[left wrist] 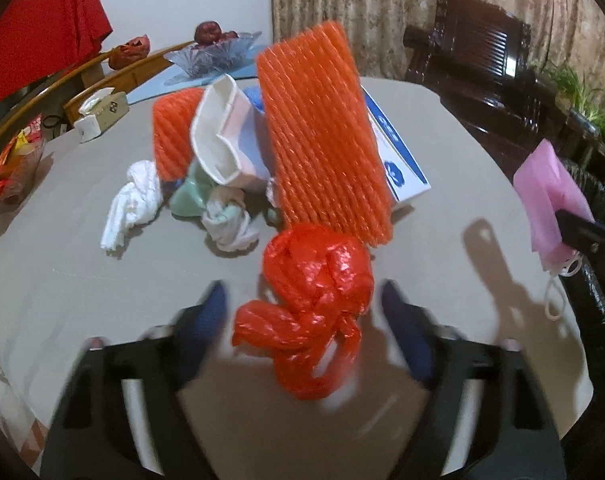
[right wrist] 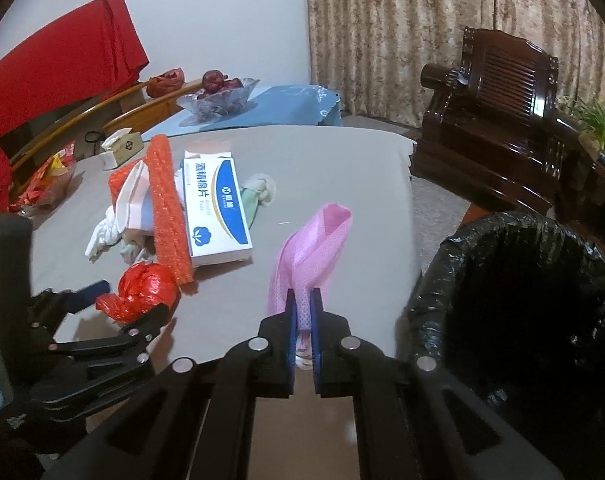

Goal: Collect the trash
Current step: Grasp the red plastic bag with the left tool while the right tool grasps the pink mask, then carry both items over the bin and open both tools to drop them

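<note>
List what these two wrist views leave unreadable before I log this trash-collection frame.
- Bin interior: right wrist view, black liner and shadow hide any contents.
- Left gripper contact with the red plastic bag: left wrist view, motion blur; pads look apart from it.
- Items under the orange foam nets: left wrist view, the nets cover them.
- Small print on the white and blue box: too small.
- Pink mask lower end: hidden between the right gripper pads.
</note>
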`<state>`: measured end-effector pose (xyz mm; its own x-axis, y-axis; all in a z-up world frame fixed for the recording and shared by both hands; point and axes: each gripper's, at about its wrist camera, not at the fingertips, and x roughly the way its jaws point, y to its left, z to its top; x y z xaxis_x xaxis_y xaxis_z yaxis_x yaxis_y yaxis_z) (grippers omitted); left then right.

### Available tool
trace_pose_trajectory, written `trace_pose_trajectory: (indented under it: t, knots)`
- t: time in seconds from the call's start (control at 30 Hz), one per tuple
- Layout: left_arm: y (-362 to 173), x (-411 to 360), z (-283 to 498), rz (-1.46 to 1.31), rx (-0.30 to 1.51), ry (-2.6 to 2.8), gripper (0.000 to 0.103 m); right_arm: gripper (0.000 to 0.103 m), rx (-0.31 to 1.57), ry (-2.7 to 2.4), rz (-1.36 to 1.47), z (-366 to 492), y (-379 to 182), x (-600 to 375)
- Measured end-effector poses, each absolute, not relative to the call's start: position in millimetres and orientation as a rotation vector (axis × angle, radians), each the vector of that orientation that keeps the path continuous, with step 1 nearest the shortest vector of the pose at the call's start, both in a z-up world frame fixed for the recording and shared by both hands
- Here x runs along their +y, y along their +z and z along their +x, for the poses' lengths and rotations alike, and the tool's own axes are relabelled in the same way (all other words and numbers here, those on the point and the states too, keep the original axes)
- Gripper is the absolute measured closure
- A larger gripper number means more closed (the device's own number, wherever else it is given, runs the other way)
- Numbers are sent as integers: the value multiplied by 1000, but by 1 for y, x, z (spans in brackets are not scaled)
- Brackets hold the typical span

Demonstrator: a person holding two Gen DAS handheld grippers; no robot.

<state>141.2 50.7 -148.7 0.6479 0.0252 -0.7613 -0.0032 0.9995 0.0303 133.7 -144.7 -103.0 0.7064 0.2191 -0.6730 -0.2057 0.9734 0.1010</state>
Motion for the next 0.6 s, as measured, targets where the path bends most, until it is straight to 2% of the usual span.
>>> trace_pose_trajectory:
  t: [0.03,0.13,0.6]
  knots:
    - [-150,51,143,15,882,-5,55,97,749,236,20,133,-103,-145]
    - [-145,53,141,-5,877,1,60,97,743,237,22,131,-101,-146]
    - [-67,43,96,-34,721,-33,63,97,640,215,49,106,-60,-168]
